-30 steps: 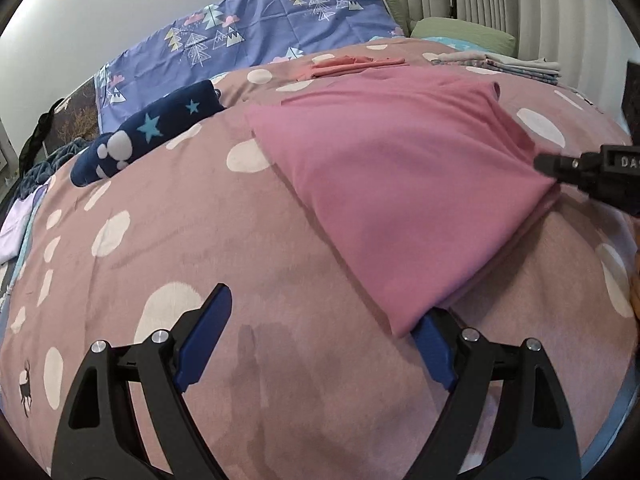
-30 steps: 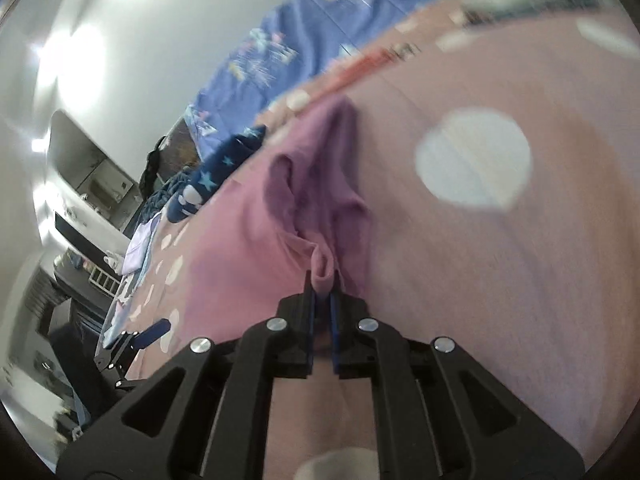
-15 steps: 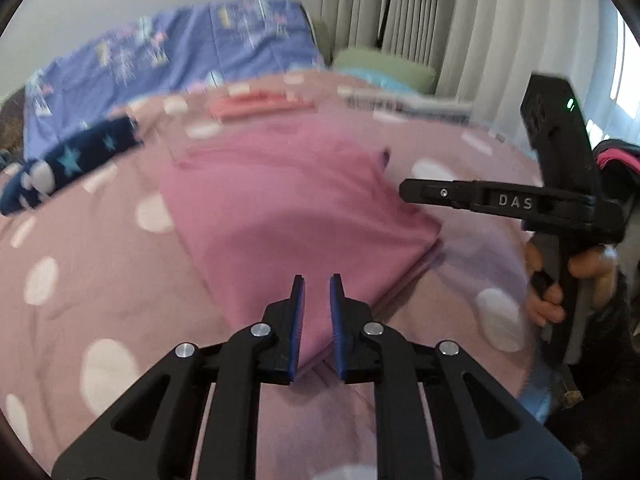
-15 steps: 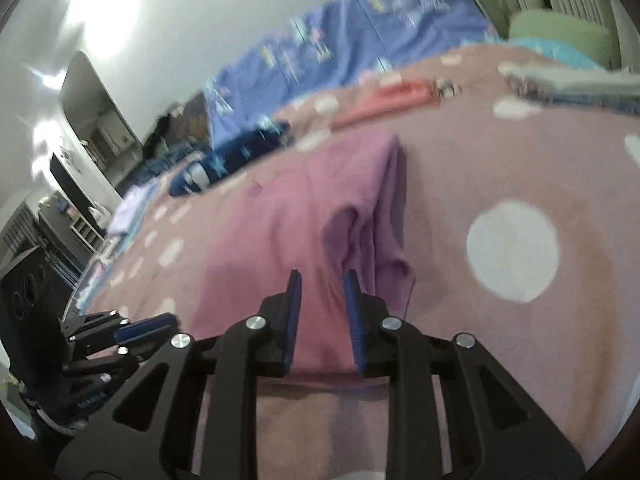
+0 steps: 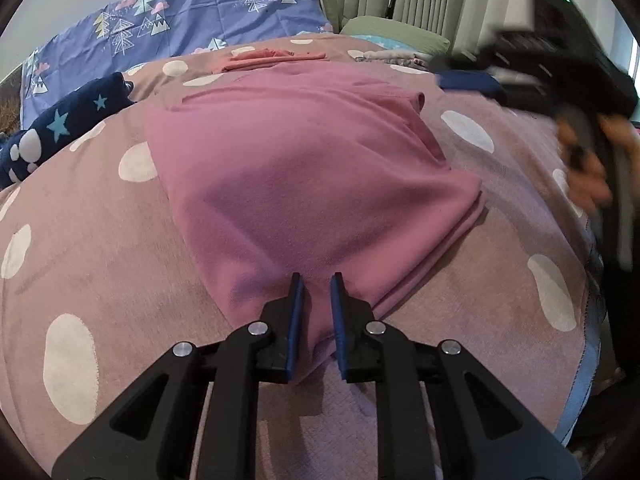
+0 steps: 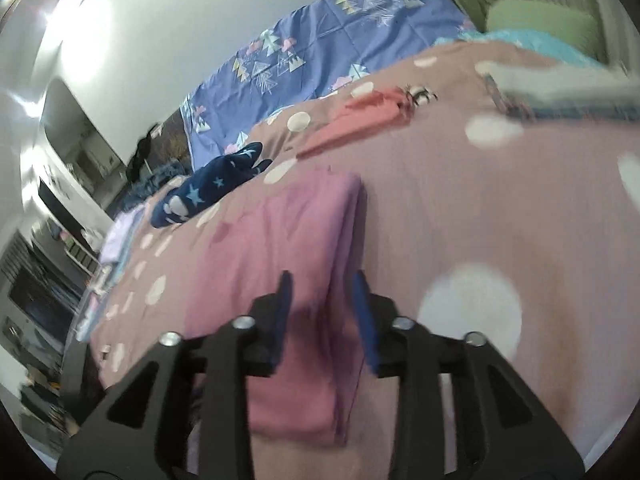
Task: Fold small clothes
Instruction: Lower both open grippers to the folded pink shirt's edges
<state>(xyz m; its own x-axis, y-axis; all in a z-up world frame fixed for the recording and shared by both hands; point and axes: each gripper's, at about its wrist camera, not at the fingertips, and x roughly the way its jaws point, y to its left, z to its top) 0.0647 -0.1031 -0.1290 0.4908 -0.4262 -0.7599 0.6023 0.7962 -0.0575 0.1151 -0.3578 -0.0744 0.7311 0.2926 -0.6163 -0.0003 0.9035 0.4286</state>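
On the bed (image 5: 100, 280), left wrist view: left gripper (image 5: 316, 294) sits at the near corner of the folded pink garment (image 5: 304, 168), jaws narrow, corner fabric between the pads; can't tell if they actually pinch it. Garment lies flat on the spotted blanket, folded to a rough rectangle, layered edges along its right side. Right gripper (image 5: 468, 80) is blurred at upper right, off the cloth. Right wrist view: right gripper (image 6: 322, 300) jaws have just been opening, now part-open above the garment's (image 6: 280, 248) folded right edge, nothing gripped. Navy star-print item (image 6: 208, 188) lies beyond, apart.
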